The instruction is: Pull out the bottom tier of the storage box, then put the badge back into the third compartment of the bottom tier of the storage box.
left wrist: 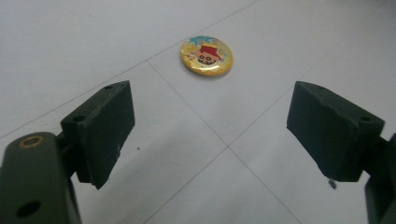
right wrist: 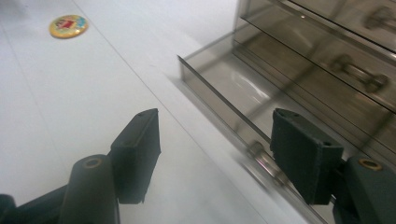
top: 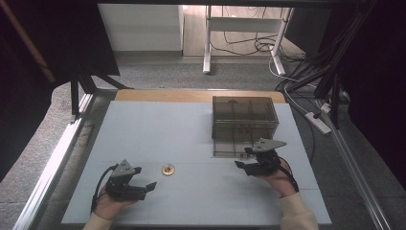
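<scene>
A round yellow badge [top: 168, 169] with a red-hatted cartoon figure lies flat on the white table. My left gripper [top: 146, 178] rests just left of it, jaws open and empty; in the left gripper view the badge [left wrist: 206, 55] lies ahead of the open left gripper [left wrist: 210, 121]. A smoky clear drawer cabinet [top: 244, 115] stands at the back right with its bottom drawer [top: 230, 146] pulled out. My right gripper [top: 243, 158] is at that drawer's front edge. In the right gripper view the right gripper [right wrist: 215, 126] is open, with the drawer front [right wrist: 210, 98] between its jaws and the drawer's handle [right wrist: 259, 154] beside the right jaw. The badge [right wrist: 68, 26] lies far left.
The white table mat [top: 158, 124] has a wooden strip [top: 158, 95] along its back edge and metal rails at both sides. A power strip [top: 318, 122] and cables lie on the floor to the right. White desk legs [top: 207, 43] stand beyond the table.
</scene>
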`<state>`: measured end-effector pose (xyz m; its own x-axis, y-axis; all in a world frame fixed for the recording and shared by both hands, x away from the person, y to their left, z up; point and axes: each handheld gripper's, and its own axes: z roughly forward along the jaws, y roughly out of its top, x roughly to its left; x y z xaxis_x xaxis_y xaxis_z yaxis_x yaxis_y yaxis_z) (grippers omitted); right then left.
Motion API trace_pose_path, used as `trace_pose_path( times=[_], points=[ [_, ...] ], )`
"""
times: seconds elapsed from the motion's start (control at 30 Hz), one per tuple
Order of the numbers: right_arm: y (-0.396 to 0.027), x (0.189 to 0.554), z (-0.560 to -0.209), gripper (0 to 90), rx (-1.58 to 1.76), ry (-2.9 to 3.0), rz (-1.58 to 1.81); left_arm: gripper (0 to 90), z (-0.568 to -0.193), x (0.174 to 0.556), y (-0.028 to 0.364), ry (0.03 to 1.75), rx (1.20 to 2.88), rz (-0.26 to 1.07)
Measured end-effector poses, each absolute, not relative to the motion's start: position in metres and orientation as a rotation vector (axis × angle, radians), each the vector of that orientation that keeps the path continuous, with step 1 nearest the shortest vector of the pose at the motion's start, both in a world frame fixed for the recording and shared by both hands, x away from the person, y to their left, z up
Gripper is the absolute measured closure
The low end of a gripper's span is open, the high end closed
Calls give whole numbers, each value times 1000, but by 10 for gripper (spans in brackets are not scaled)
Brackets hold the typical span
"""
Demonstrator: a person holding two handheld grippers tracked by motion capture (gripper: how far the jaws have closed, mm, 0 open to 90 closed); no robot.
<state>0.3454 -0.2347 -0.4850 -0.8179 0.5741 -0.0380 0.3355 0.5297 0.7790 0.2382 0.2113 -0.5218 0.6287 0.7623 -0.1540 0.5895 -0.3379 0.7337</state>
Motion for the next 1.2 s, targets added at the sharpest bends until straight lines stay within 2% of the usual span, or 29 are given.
trace_pose_path(
  times=[1.2],
  points=[
    [-155, 342, -486, 331, 590, 2592, 1200, 116, -523, 240, 206, 1022, 2087, 258]
  ],
)
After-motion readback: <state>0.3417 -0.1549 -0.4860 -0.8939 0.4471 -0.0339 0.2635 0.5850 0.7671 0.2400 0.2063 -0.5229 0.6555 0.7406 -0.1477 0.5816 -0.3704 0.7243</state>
